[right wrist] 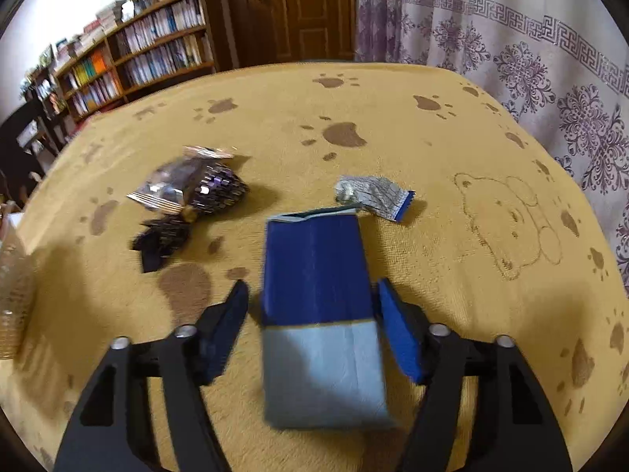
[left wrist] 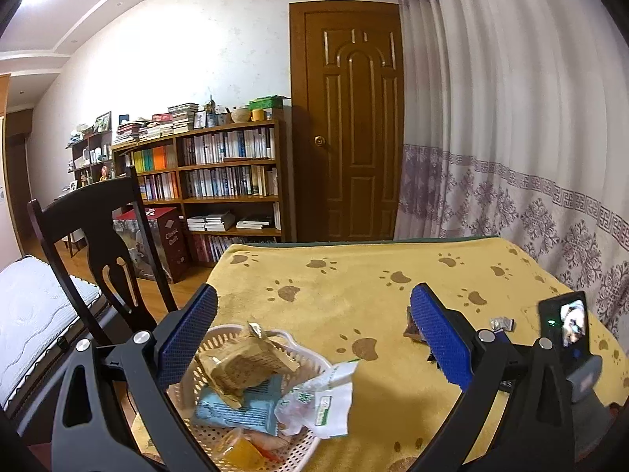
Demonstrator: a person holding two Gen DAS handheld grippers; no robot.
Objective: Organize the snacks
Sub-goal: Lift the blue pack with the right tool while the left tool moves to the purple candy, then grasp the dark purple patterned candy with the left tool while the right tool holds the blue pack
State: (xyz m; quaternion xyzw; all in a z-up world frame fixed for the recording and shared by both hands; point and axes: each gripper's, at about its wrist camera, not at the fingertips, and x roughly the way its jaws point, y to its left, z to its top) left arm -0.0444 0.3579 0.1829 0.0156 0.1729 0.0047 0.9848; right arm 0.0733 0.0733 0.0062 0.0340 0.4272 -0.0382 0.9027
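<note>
A white plastic basket (left wrist: 310, 354) sits at the near left of the yellow paw-print tablecloth (left wrist: 354, 275). It holds a tan wrapper (left wrist: 243, 365), a blue packet (left wrist: 240, 405), a white-green wrapper (left wrist: 322, 401) and an orange snack (left wrist: 240, 452). My left gripper (left wrist: 314, 295) hovers open above the basket, holding nothing. In the right wrist view a blue and light-blue packet (right wrist: 318, 306) lies between the spread fingers of my right gripper (right wrist: 312, 287). The right pad is at its edge and a narrow gap shows on the left.
Loose on the cloth are a shiny purple wrapper (right wrist: 192, 188), a small dark wrapper (right wrist: 161, 240) and a silver-blue wrapper (right wrist: 373, 196). A dark wooden chair (left wrist: 98, 236) stands left of the table. A curtain (left wrist: 511, 137) hangs behind it, with a bookshelf (left wrist: 220, 173) further back.
</note>
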